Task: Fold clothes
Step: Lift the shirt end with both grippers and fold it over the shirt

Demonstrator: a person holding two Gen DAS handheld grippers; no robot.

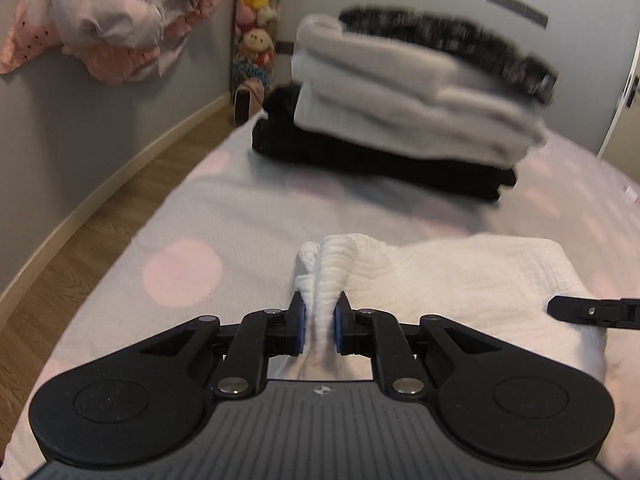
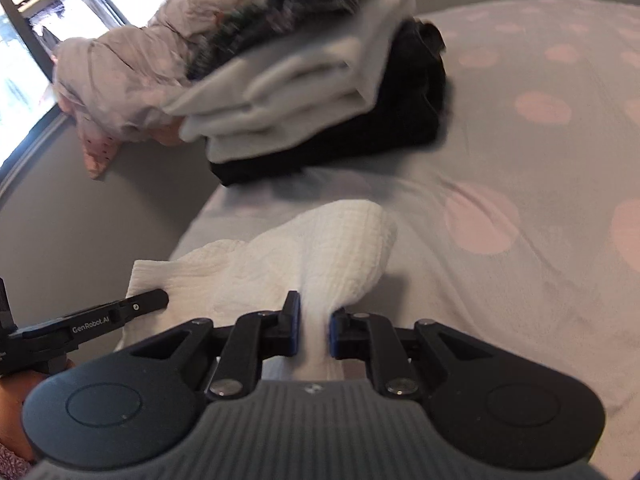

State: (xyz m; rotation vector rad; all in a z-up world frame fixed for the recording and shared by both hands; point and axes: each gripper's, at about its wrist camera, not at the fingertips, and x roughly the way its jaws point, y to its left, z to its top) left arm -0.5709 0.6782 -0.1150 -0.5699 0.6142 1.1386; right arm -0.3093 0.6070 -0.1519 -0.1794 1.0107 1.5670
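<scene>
A white textured garment point(image 1: 460, 276) lies folded on the grey bed sheet with pink dots point(image 1: 224, 216). My left gripper point(image 1: 319, 320) is shut on a bunched edge of the white garment. My right gripper point(image 2: 314, 322) is shut on another bunched edge of the same garment point(image 2: 320, 248). The right gripper's finger shows at the right edge of the left wrist view point(image 1: 592, 311). The left gripper's finger shows at the left of the right wrist view point(image 2: 120, 312).
A stack of folded clothes point(image 1: 408, 92), black at the bottom, white above and a dark patterned piece on top, stands further along the bed point(image 2: 320, 92). A rumpled pink duvet point(image 1: 100, 20) hangs at the left. Wooden floor point(image 1: 80, 248) lies beside the bed.
</scene>
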